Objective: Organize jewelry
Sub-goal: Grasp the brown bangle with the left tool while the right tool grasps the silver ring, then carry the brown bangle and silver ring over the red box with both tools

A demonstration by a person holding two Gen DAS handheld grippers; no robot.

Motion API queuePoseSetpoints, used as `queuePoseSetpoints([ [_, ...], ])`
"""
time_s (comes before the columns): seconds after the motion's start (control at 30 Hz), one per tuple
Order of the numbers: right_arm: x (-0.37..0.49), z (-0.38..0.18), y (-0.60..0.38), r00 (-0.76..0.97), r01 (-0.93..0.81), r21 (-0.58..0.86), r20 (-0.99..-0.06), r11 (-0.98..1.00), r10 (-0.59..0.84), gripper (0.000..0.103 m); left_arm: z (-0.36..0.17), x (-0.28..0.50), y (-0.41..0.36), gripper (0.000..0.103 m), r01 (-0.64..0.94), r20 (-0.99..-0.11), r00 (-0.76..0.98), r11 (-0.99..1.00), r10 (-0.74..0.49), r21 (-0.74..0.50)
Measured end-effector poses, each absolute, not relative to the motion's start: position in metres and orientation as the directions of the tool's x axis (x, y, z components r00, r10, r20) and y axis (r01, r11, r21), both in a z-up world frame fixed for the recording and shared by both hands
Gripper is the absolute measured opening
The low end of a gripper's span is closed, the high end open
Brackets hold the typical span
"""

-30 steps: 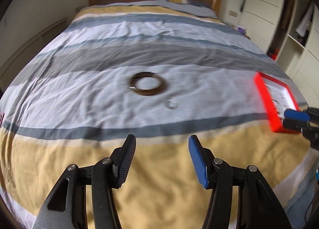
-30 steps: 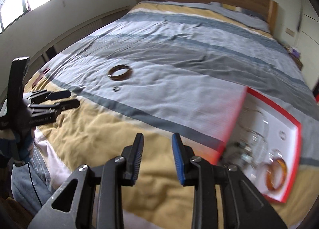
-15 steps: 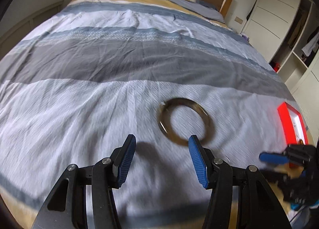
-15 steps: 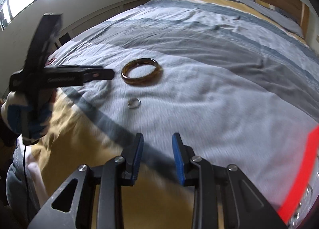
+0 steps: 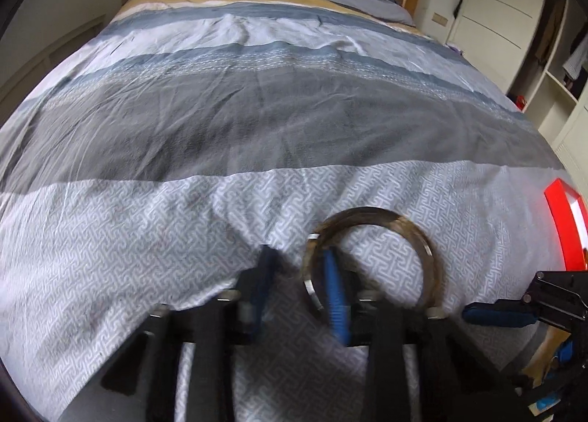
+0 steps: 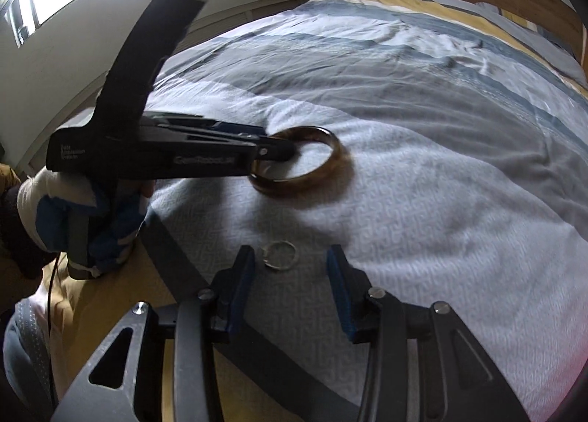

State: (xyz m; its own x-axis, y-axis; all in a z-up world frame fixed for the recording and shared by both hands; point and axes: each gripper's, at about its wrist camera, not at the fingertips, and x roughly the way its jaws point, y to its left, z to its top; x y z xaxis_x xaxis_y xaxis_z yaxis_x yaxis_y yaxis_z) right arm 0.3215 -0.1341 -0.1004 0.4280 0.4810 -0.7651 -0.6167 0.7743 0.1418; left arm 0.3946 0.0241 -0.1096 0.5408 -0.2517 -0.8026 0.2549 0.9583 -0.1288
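Jewelry pickup is the step in hand, judging by how both tools sit over pieces on the bed (image 5: pixel 257 121). The left tool (image 5: pixel 299 275) has its fingers astride the near-left rim of the brown bangle (image 5: pixel 371 256), one blue pad inside the hoop and one outside; the jaws look narrowed, but that view is smeared by motion and I cannot tell whether they have actually clamped the rim. From the right wrist view the same tool's tips reach through the bangle's left edge, and the bangle (image 6: pixel 297 165) looks slightly tilted on the patterned white band of the cover. The right tool (image 6: pixel 290 267) hangs wide, apart from everything, with the small silver ring (image 6: pixel 281 255) lying on the cover just ahead of and between its pads. The next move likely calls for a firm squeeze on the bangle's rim and a lift without it swivelling, while the right tool must drop low and pinch a thin ring that could sink into the soft fabric. The red tray (image 5: pixel 566 223), presumably where the pieces go, is cut off at the right edge of the left view, its contents unseen. Contact at the left pads is too blurred to judge.
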Motion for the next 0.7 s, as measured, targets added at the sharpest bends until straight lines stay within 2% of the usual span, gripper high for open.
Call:
queuePoseSetpoints([
  [0.03, 0.321, -0.101, -0.132, 0.427, -0.623, 0.132, -0.768, 0.771, 0.477, 0.034, -0.109, 0.392, 0.022, 0.011, 0.264, -0.802, 0.542, 0.957, -0.250, -0.120],
  [0.07, 0.320, -0.102, -0.131, 0.425, -0.627, 0.128, -0.771, 0.768, 0.475, 0.024, -0.109, 0.391, 0.020, 0.010, 0.268, -0.801, 0.545, 0.957, -0.248, -0.114],
  [0.1, 0.319, -0.102, -0.131, 0.426, -0.627, 0.124, -0.773, 0.769, 0.471, 0.018, -0.108, 0.388, 0.019, 0.010, 0.271, -0.799, 0.548, 0.956, -0.248, -0.111],
  [0.37, 0.302, -0.087, -0.141, 0.448, -0.618, 0.110, -0.765, 0.778, 0.463, 0.018, -0.094, 0.361, 0.018, 0.009, 0.255, -0.795, 0.554, 0.959, -0.249, -0.123],
  [0.7, 0.258, -0.035, -0.185, 0.532, -0.567, 0.092, -0.717, 0.819, 0.449, 0.018, -0.053, 0.312, 0.002, 0.009, 0.257, -0.778, 0.577, 0.959, -0.250, -0.118],
])
